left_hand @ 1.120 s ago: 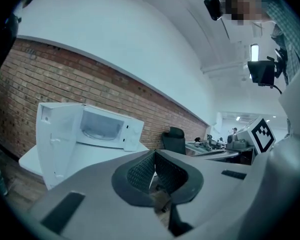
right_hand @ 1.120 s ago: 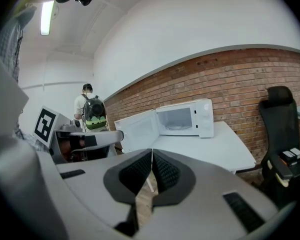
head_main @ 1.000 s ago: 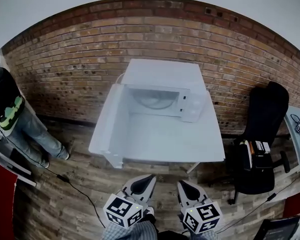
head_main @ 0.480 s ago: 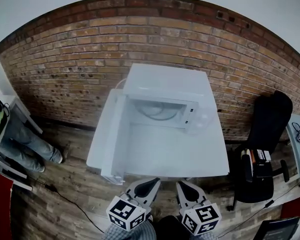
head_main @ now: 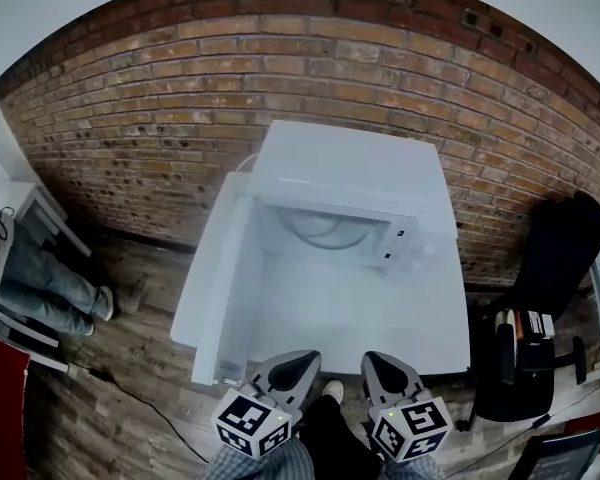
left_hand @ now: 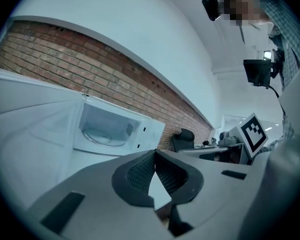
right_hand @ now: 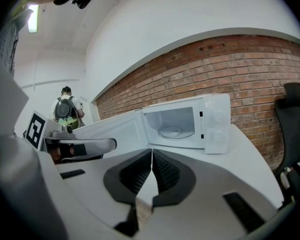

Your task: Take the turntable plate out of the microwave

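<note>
While left gripper (head_main: 302, 358) and right gripper (head_main: 372, 361) sit closed, empty, turntable plate (head_main: 327, 232) well ahead inside microwave (head_main: 350, 163)

Pale grey handheld grippers, checked sleeves
Just short of the white table's (head_main: 330, 303) near edge: left gripper (head_main: 302, 356) and right gripper (head_main: 372, 358), dark ribbed pads (left_hand: 140, 171), black-and-white marker cubes (head_main: 248, 423), grey-blue checked sleeves (head_main: 270, 464), dark trousers (head_main: 330, 440).

surface: white table (head_main: 352, 313) | on it: white microwave (head_main: 350, 168), standing open, at the far end
</note>
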`<state>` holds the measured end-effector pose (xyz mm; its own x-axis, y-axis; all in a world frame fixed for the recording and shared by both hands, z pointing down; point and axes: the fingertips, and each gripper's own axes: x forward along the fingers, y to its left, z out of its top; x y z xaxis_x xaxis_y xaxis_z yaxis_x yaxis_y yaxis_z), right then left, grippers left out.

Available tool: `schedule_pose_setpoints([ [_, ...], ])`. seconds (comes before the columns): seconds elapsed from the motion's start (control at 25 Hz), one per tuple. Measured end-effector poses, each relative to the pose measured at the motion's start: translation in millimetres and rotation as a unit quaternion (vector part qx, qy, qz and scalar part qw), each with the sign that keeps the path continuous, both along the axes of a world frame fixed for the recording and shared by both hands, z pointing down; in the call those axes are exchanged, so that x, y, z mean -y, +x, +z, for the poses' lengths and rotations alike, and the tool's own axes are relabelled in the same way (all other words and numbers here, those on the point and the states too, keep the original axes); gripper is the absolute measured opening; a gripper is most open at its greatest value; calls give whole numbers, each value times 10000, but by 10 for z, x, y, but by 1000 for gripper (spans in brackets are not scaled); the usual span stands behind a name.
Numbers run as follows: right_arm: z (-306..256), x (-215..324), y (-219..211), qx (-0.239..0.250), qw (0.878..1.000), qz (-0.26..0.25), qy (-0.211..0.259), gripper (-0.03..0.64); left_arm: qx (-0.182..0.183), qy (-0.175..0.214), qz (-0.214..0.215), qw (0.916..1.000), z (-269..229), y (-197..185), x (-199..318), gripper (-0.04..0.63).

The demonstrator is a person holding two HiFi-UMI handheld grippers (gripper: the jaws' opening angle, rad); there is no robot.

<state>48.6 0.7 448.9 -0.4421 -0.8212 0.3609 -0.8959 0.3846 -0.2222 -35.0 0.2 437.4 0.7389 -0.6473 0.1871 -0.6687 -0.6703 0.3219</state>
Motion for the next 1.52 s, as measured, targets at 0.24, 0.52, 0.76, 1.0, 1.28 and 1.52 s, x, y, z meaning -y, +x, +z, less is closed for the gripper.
schedule_pose_setpoints([
  [0.24,-16,573,72,-80,9992,-377,41,18,-100,-86,-192,9997,-9,188,589,8],
  [0.52,-93,1153,198,-2,9965,-837,45,18,-174,-211,-432,9987,-69,480,1196,8],
  [0.76,-150,1512,359,166,9948,-999,51,18,-431,-500,-567,9962,9,678,1614,8],
  [1.0,-88,1693,404,198,9941,-1061,-42,18,-808,-963,-896,9880,173,635,1878,8],
  [1.28,10,1841,358,197,9951,-946,-205,18,-1974,-1973,-1671,9456,554,318,2325,8],
  [1.52,12,2018,319,93,9970,-739,-229,18,-2339,-2574,-2208,9112,930,51,2698,9],
])
